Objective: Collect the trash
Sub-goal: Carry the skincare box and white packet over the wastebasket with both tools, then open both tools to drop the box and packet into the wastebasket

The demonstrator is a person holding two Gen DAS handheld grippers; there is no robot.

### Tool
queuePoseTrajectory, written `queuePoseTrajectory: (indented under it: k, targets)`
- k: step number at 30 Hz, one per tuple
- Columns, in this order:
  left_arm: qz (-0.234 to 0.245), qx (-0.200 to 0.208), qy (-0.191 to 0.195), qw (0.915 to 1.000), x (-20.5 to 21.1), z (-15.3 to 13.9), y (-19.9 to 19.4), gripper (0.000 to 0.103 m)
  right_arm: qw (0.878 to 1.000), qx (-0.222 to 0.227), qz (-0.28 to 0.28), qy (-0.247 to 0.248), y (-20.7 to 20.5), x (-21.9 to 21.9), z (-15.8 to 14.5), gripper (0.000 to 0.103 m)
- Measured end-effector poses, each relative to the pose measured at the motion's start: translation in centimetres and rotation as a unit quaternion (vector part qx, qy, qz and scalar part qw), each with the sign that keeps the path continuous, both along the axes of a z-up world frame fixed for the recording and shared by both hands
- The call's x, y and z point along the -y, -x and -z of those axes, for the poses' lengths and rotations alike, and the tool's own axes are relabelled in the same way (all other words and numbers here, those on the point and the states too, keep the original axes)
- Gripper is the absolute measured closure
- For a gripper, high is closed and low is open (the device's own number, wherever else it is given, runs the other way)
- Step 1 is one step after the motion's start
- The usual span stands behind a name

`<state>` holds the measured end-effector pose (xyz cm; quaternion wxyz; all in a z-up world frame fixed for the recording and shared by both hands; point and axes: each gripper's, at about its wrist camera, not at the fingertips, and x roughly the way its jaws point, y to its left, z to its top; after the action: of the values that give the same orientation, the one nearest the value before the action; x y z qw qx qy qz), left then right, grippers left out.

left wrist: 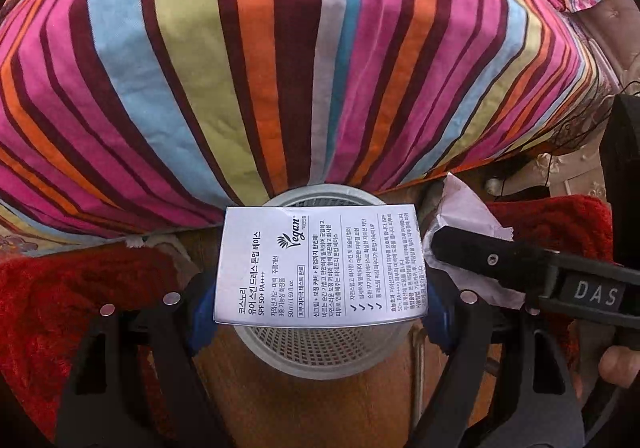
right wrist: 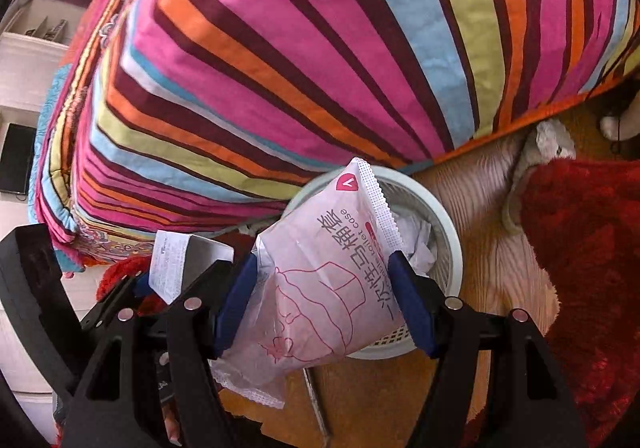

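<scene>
In the left wrist view my left gripper is shut on a white cosmetics box with black print, its blue pads pressing the two short sides. The box hangs right above a white mesh waste basket on the floor. My right gripper is shut on a pale pink plastic packet with red line drawings, held over the rim of the basket. Crumpled white paper lies inside. Each gripper shows in the other's view: the right gripper with the packet, and the left gripper with the box.
A bed with a bright striped quilt overhangs the floor just behind the basket. A red shaggy rug lies on the wooden floor on both sides. A grey cloth item sits by the bed's edge. White furniture stands far left.
</scene>
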<state>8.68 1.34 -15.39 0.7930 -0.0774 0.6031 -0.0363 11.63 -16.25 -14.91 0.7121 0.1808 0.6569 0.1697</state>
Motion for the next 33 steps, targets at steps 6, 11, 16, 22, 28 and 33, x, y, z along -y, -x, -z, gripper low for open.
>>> queuePoseTrajectory:
  k: [6,11,16,22,28,33]
  targets:
    - [-0.003,-0.029,0.001,0.9996,-0.1,2.0,-0.6,0.025,0.999,-0.035,0.0,0.011,-0.3,-0.4,2.0,0.038]
    - [-0.003,-0.052,-0.002,0.9987,-0.1,3.6,-1.1,0.025,0.998,-0.057,-0.004,0.024,-0.5,-0.9,3.4,0.038]
    - [0.0,-0.076,-0.002,0.9971,0.0,5.2,-1.4,0.025,0.996,-0.073,-0.011,0.043,-0.7,-1.4,4.8,0.038]
    - [-0.004,-0.107,-0.002,0.9943,0.0,7.3,-1.7,0.025,0.994,-0.094,-0.013,0.061,-0.7,-1.6,6.5,0.038]
    - [-0.008,-0.128,-0.005,0.9918,0.2,8.8,-1.8,0.025,0.991,-0.11,-0.017,0.07,-0.7,-1.7,8.1,0.038]
    - [-0.008,-0.147,-0.006,0.989,0.2,10.0,-1.8,0.025,0.989,-0.122,-0.024,0.079,-0.9,-2.1,9.4,0.038]
